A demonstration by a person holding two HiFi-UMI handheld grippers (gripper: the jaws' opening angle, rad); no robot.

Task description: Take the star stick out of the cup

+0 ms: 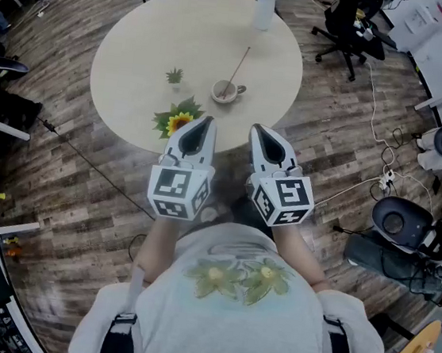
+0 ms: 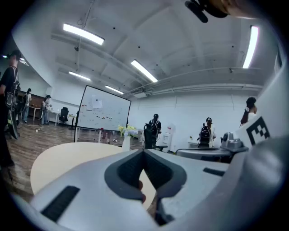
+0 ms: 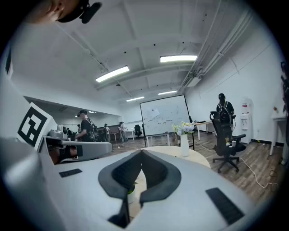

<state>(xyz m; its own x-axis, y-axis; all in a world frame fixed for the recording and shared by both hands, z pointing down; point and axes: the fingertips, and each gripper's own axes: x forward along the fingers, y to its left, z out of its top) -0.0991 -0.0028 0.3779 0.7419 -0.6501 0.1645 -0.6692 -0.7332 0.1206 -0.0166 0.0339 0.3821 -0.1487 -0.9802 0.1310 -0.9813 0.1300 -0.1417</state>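
Observation:
A white cup [image 1: 227, 93] stands near the middle of the round beige table [image 1: 141, 42]. A thin stick [image 1: 239, 64] leans out of it toward the far right, its lower end hidden inside the cup. Both grippers hover side by side over the table's near edge, well short of the cup. My left gripper [image 1: 205, 120] is shut with nothing in it, its tips meeting [image 2: 143, 151]. My right gripper [image 1: 260, 128] is likewise shut and empty [image 3: 141, 151]. Neither gripper view shows the cup.
A sunflower [image 1: 177, 119] lies on the table just ahead of the left gripper, and a small green plant [image 1: 174, 76] sits left of the cup. A white vase [image 1: 264, 9] stands at the far edge. An office chair [image 1: 347, 27], stools and floor cables are to the right.

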